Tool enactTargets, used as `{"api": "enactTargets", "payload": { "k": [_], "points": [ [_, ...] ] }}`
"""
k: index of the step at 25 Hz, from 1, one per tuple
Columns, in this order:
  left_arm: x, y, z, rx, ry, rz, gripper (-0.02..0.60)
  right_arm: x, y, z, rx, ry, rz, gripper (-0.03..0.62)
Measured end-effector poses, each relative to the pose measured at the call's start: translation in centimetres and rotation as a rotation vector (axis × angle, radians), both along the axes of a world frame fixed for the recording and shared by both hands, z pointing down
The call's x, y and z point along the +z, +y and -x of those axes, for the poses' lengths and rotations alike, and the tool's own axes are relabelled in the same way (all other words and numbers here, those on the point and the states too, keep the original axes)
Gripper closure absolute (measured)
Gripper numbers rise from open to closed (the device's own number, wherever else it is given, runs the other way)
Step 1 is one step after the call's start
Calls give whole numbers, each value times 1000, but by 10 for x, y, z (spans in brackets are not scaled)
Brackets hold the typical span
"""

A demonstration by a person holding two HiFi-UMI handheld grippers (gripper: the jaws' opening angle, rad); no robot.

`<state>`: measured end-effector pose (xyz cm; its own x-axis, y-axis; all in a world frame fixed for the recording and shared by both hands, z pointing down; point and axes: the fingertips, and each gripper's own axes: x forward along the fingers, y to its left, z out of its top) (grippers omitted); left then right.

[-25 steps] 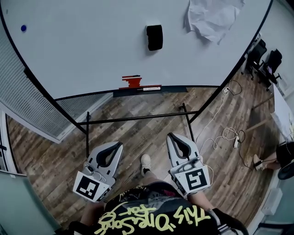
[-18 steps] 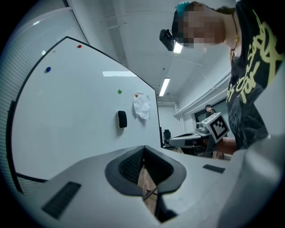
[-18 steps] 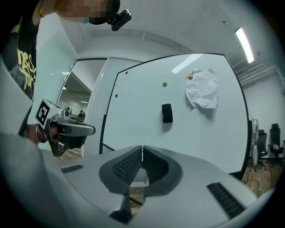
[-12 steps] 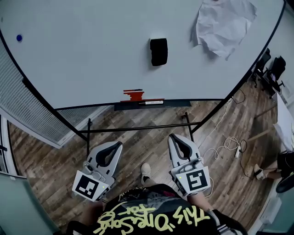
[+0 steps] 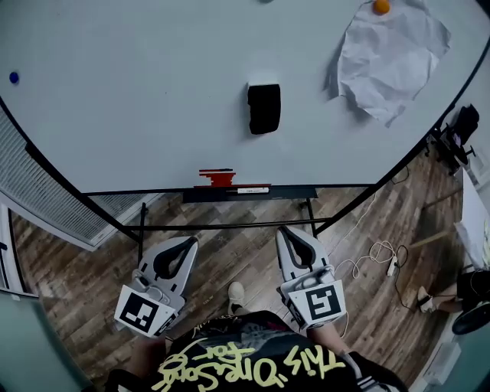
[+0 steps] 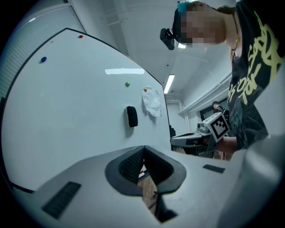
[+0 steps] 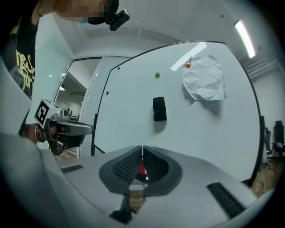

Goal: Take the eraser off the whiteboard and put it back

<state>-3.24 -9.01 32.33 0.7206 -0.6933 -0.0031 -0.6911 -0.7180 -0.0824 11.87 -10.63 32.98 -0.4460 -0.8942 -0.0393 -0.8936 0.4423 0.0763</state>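
Black rectangular eraser sits upright on the large white whiteboard, about mid-board, above the dark marker tray on the bottom edge. A red block sits on that tray, down-left of the eraser. A crumpled white paper sheet hangs to the eraser's right, apart from it, under an orange magnet. Left of the eraser the board is bare out to a small blue magnet.

I hold both claws well short of the board. The eraser is ahead and higher, between their lines and nearer the right gripper than the left gripper. Both have jaws pressed together with nothing in them.

Between claws and board are wood-plank floor and the stand's black crossbar. White cables trail at the right.

The gripper views show a small green magnet above the eraser, and each shows the other claw beside it. Only the head view shows the floor.
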Motion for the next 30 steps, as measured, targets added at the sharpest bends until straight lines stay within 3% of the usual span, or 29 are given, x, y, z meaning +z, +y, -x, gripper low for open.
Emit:
{"api": "enactTargets", "payload": {
  "k": [3,15,22,26,30],
  "points": [
    [-2,-16,-3,1,0,-23,574,0,-18,-2,-6,0,7,583],
    [-6,-66,-9,-57,35,14,574,-6,-74,-1,-60,0,4,583],
    [-3,-82,-10,-28,-3,-12,574,-7,-88,-2,-44,-9,12,583],
    [-10,-87,-9,-18,49,17,574,-10,-91,0,-22,0,0,583],
    [-12,-90,-4,25,37,24,574,-12,-89,7,17,-11,0,583]
  ]
}}
